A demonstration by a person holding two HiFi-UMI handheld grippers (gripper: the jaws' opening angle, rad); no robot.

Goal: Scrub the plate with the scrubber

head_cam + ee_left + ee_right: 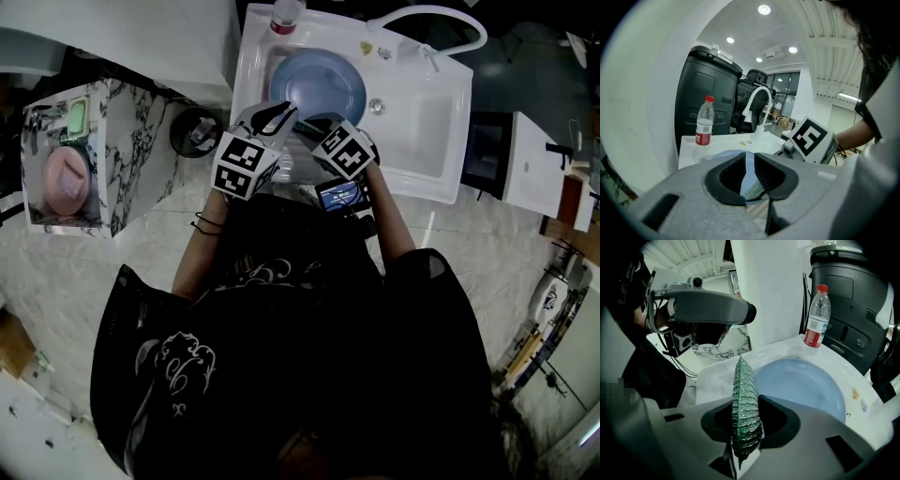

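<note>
Clamped edge-on between the closed jaws of the right gripper [746,401] is a green, glittery mesh scrubber [742,380], standing upright with its pointed tip at 12 o'clock. Beyond it, toward 2 o'clock, a round pale-blue plate [801,385] lies in the basin of a white sink [717,376]. The scrubber is held above the plate's near rim; whether it touches cannot be told. A clear plastic bottle with a red cap and red label [816,317] stands upright on the sink's back edge at 1 o'clock.

The left gripper [749,171] has its jaws a narrow slit apart with nothing clamped; the plate's blue and a little of the scrubber's glitter show through the slit. A white curved tap [757,105] rises at 12 o'clock behind it, and the bottle stands at 10 o'clock.

From the head view, both grippers hang side by side at the plate's 6 o'clock rim, the left gripper at 7 o'clock. A marble-patterned bench [141,141] stands well apart at 9 o'clock of the sink.
</note>
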